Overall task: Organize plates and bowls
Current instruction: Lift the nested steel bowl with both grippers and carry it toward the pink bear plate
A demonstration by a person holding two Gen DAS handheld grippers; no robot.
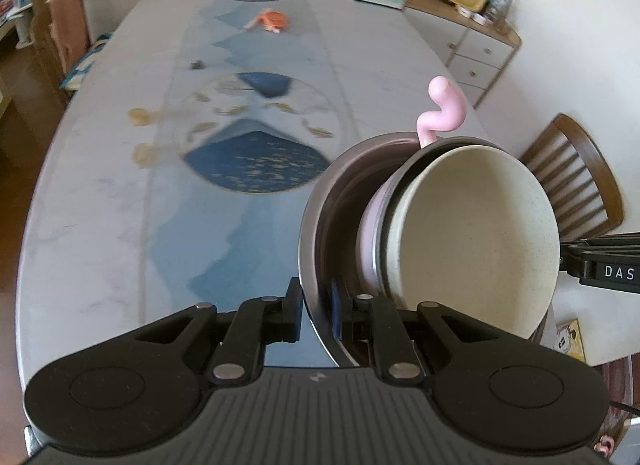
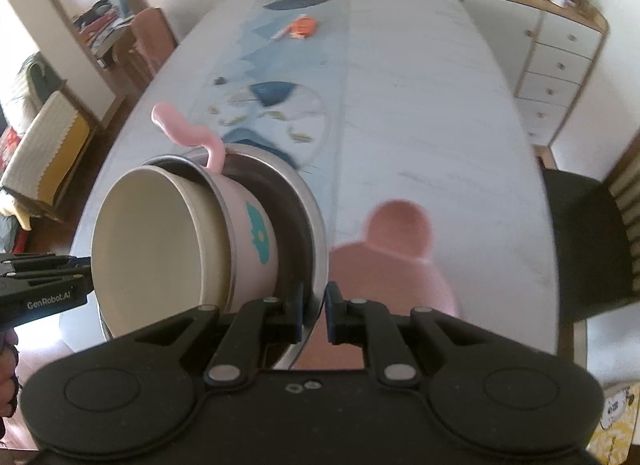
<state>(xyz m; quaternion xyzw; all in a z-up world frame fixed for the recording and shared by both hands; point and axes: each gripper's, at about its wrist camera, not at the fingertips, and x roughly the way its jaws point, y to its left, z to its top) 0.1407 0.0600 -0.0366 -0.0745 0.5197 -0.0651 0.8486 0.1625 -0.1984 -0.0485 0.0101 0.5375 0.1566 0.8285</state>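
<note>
Left gripper [image 1: 316, 315] pinches steel bowl [image 1: 320, 225] rim; right gripper [image 2: 314, 315] clamps opposite rim. Pink cup [image 2: 252, 241], cream bowl [image 1: 472, 233] nested inside. Both grippers angled down above table [image 1: 100, 205].

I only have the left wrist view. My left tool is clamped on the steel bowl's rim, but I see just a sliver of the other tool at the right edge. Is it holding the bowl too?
Observer: Yes. The right tool is shut on the steel bowl, pinching its rim on the side opposite your left tool.
Operator: Any marking on the pink pot inside?
Observer: A teal print on its side; the pink pot faces it away from you.
Operator: Anything under the bowl on that side?
Observer: A blurred pink shape lies on the table just past the rim; I cannot tell what it is.
</note>
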